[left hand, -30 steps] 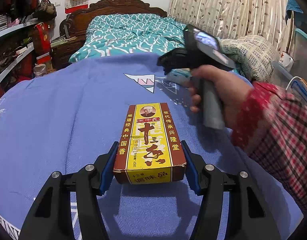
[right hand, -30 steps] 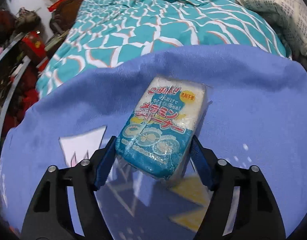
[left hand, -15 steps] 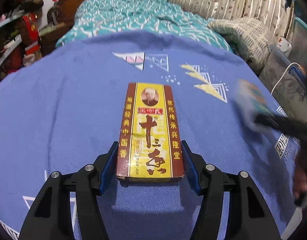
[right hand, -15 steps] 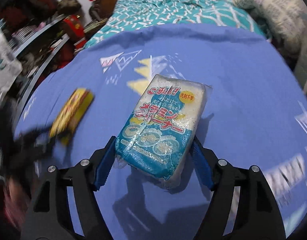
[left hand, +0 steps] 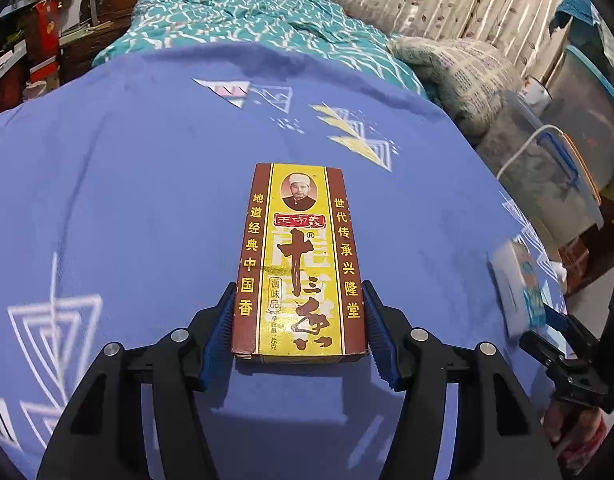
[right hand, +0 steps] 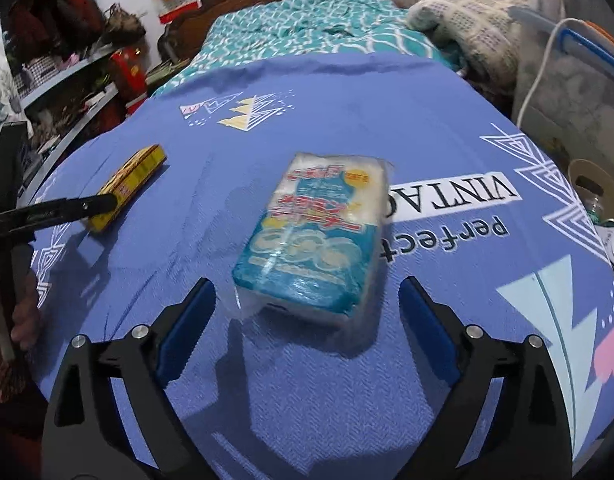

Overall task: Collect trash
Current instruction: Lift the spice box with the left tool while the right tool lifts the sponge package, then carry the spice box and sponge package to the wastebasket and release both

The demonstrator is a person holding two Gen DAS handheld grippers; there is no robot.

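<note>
My left gripper (left hand: 299,332) is shut on a brown and yellow spice box (left hand: 299,256), held low over the blue cloth (left hand: 127,184). The box also shows in the right wrist view (right hand: 131,184), at the left with the left gripper's finger on it. My right gripper (right hand: 307,312) is open. A blue and white packaged sponge (right hand: 319,236) lies between its spread fingers, touching neither, blurred. The sponge also shows at the right edge of the left wrist view (left hand: 521,288).
The blue patterned cloth covers the work surface. A teal bed (left hand: 243,12) lies behind it. Cluttered shelves (right hand: 67,72) stand at the left. A clear storage bin (left hand: 547,168) with a white cable and a folded blanket (left hand: 459,72) sit at the right.
My right gripper has opened and let go of the sponge pack, which has dropped toward the cloth. The right gripper swung right and nearer. My left gripper still holds the spice box.
</note>
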